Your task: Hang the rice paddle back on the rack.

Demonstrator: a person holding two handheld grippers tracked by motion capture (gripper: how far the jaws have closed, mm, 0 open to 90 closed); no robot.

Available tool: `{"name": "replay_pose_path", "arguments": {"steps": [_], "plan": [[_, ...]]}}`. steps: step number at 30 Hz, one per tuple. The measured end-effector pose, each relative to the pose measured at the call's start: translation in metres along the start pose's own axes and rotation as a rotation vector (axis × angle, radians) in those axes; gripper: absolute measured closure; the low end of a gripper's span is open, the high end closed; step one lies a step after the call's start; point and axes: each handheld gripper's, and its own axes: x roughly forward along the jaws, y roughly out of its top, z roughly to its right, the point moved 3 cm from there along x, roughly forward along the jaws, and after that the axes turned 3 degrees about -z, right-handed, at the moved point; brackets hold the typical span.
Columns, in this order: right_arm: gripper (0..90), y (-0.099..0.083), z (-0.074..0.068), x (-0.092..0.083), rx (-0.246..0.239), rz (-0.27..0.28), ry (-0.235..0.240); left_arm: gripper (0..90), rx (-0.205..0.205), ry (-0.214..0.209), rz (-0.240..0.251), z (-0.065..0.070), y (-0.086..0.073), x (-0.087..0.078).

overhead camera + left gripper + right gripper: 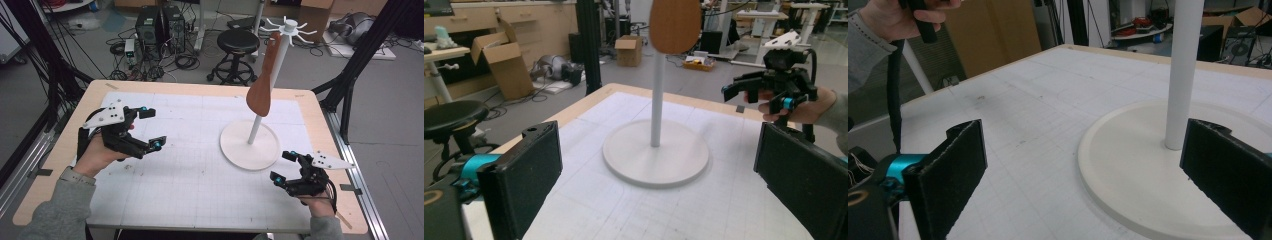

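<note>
High view puts the white stand [250,145] on the right half of the table [60,165], its broad round base flat on the gridded mat [190,185] and its pole rising to a crown of small hooks [288,25]. A wooden spatula [262,80] hangs from one of those hooks, blade down, clear of the base and just beside the pole, so it dangles free and can be taken without tipping anything. The left tool [150,129] hovers above the mat's left part, well apart from the stand, with its jaws spread wide and nothing between them; its own view looks straight at the pole and the spatula's blade [674,22], which suggests it is lined up for a reach toward the hanging utensil. The right tool [285,166] sits low near the table's right front, just beside the rim of the base, jaws likewise wide and empty. From the right gripper view the pole [1182,70] and base [1128,175] lie close ahead between the jaws, a placing that would let this tool steady the stand, I judge, while the other lifts the spatula off its hook.
</note>
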Motion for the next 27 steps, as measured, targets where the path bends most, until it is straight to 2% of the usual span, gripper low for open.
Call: {"name": "replay_pose_path", "arguments": {"steps": [4,8,13,16,20,27], "plan": [[3.6,0.000,0.000,0.000,-0.001,-0.006,-0.001,5.7,-0.014,0.017,0.018,-0.004,-0.009,-0.009],[3.6,0.000,0.000,0.001,-0.011,-0.005,-0.004,5.6,-0.012,0.036,0.003,-0.006,-0.022,-0.016],[3.6,-0.001,0.000,0.002,-0.029,-0.012,-0.005,5.7,-0.035,0.041,0.003,-0.007,-0.039,-0.021],[3.6,-0.001,-0.001,0.002,-0.020,-0.016,-0.002,5.7,-0.045,0.053,-0.005,-0.009,-0.046,-0.023],[3.6,-0.001,0.000,0.003,-0.025,-0.016,-0.005,5.7,-0.049,0.067,-0.022,-0.011,-0.049,-0.026],[3.6,-0.001,0.000,0.002,-0.026,-0.011,-0.007,5.6,-0.053,0.075,0.005,-0.010,-0.053,-0.032]]}}
